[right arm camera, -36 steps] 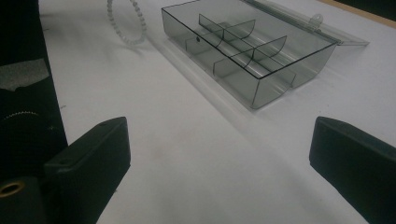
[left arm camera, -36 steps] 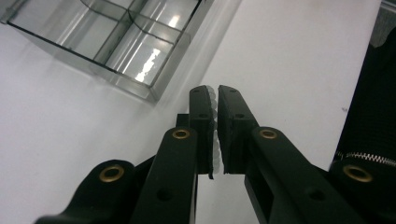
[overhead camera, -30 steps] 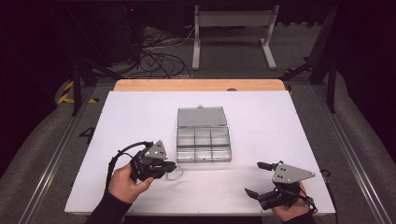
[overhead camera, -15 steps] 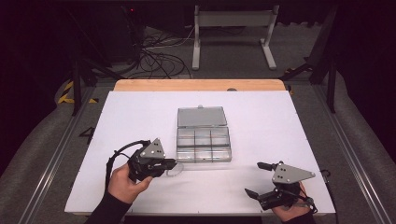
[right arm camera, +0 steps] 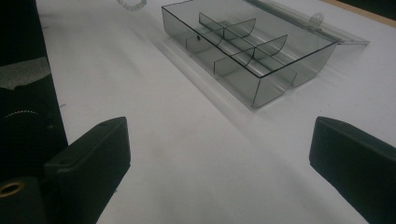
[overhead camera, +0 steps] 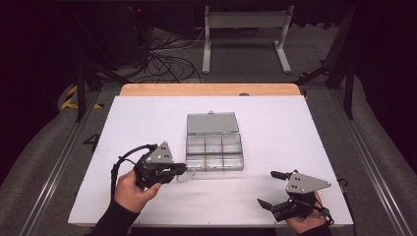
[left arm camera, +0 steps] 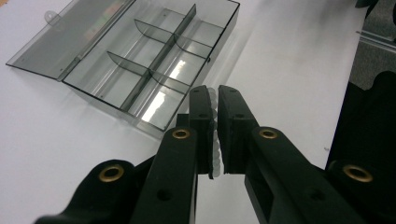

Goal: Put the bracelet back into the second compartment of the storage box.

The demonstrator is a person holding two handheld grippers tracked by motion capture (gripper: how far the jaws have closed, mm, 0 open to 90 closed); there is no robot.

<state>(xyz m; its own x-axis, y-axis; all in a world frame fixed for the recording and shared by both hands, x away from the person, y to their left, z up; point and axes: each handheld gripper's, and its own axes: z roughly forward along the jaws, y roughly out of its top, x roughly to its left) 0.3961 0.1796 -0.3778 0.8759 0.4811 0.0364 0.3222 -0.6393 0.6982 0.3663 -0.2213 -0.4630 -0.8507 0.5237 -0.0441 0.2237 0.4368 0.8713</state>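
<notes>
A person's left tongs (overhead camera: 183,170), at the lower left of the high view, are pinched shut on a short string of small translucent white beads (left arm camera: 214,135). The left gripper view shows the beads clamped edgewise between the two black jaws, the string running along the length of the jaws; a little of it seems to trail past the tips toward the box in the high view, though that part is too small to be sure of.

One clear smoke-grey plastic compartment box (overhead camera: 215,152) sits at the centre of the white counter (overhead camera: 147,118), its hinged lid (overhead camera: 212,122) laid flat open toward the top of the frame. The box lies just beyond the tips of the left tongs, to their right in the high view and up and to the left in the left gripper view, with its long side running left to right across the counter. Its lower left corner compartment is the nearest to the beads.

The right tongs (overhead camera: 269,189), at the lower right of the high view, hang wide open and empty, well apart from the box; the right gripper view looks across bare counter to the box at the upper right of that frame.

Counted: one box, six compartments in two rows of three, all apparently empty; one lid; one bead string; two tongs. The left hand is plainly the nearer, and any drop into the box looks likely to fall to it.
</notes>
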